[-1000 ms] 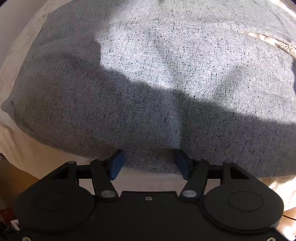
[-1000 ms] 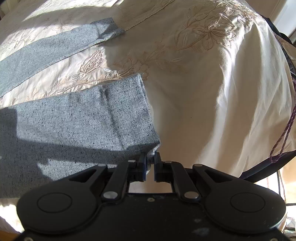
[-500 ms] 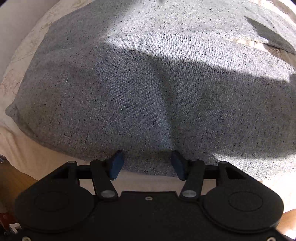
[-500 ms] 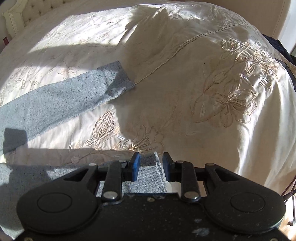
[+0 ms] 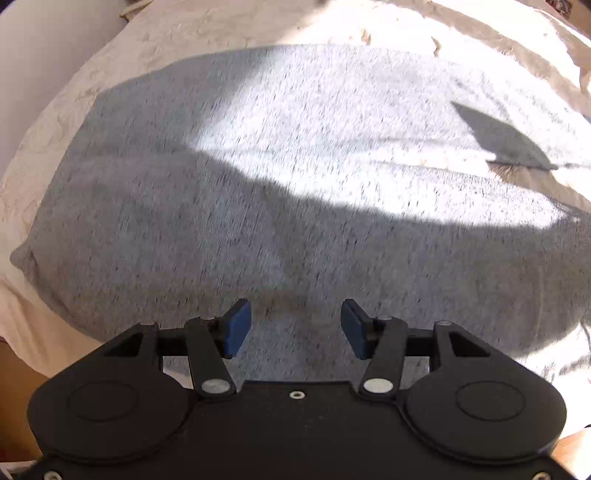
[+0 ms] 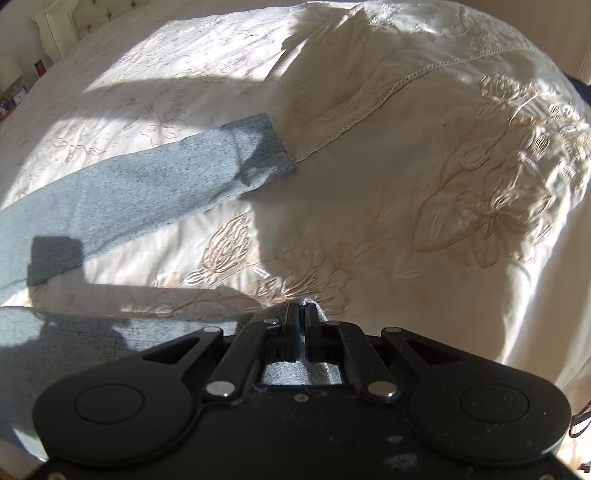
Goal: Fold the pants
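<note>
Since a second ago, the right hand-held gripper (image 6: 303, 325) has picked up the hem of the near leg and carried it up over the bed, and its fingers now pinch tight on that grey cloth. Back then the left hand-held gripper (image 5: 295, 326) sat at the edge of the pants (image 5: 295, 206); now it has pulled back and up, so more of the waist part shows. Its blue fingers (image 5: 236, 326) are wide apart and hold nothing.

The grey pants lie spread on the cream bed cover (image 6: 424, 206). From the right wrist, the far leg (image 6: 147, 184) lies flat and straight, well apart from the lifted hem.

Folding looks only just begun. It seems the near leg has to go over onto the far leg, and then the pants need folding short. None of that is done yet.

Nothing sits on the bed cover between the two legs. Dark shadows fall across the cloth and hide some edges. A white headboard (image 6: 55, 29) stands far off at the back.
</note>
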